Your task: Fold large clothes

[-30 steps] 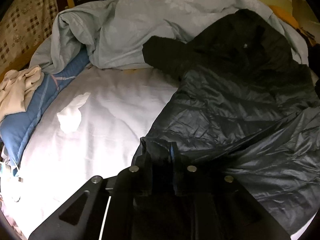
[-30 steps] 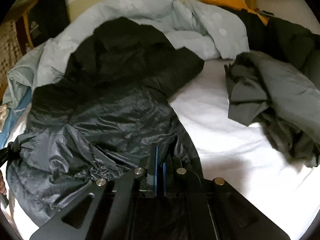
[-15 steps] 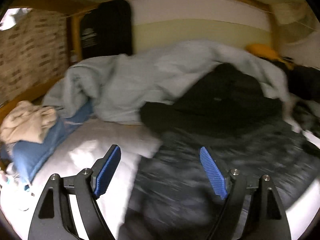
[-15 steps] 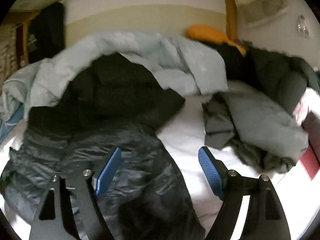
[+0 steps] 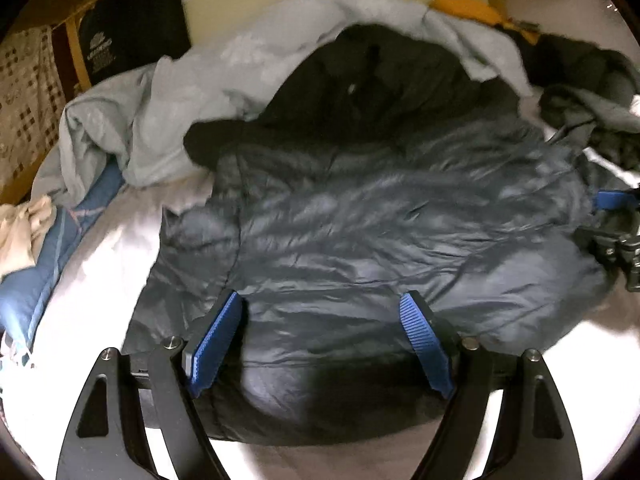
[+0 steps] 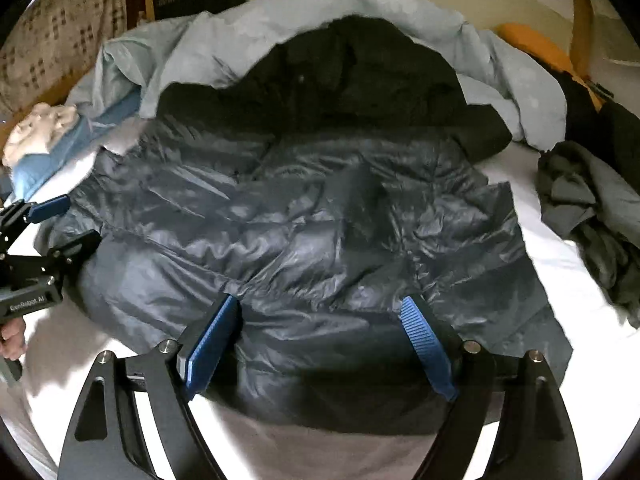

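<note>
Fingers spread wide on both: left gripper (image 5: 320, 344) and right gripper (image 6: 320, 344) hover over the near hem, gripping nothing. The white bed sheet (image 6: 560, 264) carries the dark puffer jacket (image 6: 304, 232), lying flat, its black hood against the pale blue duvet (image 6: 240, 36). A grey garment (image 6: 592, 212) lies to the right.
</note>
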`<action>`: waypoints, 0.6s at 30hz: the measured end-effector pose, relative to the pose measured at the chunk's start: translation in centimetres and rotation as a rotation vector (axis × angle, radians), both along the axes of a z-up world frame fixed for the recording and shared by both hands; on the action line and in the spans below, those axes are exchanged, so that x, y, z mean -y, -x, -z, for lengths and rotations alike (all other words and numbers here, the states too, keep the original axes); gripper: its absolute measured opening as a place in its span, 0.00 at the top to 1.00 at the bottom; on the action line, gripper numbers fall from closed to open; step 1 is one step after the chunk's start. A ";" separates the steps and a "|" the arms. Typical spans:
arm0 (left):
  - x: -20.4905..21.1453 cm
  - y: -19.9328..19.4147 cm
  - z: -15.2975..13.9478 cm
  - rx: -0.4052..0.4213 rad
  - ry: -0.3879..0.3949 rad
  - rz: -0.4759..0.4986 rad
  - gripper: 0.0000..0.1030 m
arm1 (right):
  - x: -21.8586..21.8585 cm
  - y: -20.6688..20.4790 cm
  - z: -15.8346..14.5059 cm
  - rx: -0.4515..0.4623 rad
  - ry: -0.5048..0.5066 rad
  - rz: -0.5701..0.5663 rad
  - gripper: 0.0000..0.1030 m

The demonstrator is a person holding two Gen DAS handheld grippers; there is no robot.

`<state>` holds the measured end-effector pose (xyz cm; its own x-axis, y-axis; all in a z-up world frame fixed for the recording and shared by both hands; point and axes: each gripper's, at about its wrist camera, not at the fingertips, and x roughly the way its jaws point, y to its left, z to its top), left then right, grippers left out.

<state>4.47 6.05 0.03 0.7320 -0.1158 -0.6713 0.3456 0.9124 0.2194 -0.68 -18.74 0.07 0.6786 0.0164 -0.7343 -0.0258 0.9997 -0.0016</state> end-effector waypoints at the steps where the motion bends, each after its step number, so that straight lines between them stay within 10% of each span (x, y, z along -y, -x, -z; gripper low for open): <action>1: 0.1 -0.3 0.5 -0.010 -0.007 -0.011 0.20 | 0.2 -0.3 0.5 -0.008 -0.002 0.002 0.17; 12: -0.3 -1.0 2.5 -0.061 0.016 -0.040 0.19 | 0.8 -1.8 3.0 -0.067 -0.008 0.008 0.15; 18: -2.1 0.0 -1.3 0.022 0.087 -0.059 0.21 | 1.8 0.6 -1.6 0.047 -0.005 0.043 0.15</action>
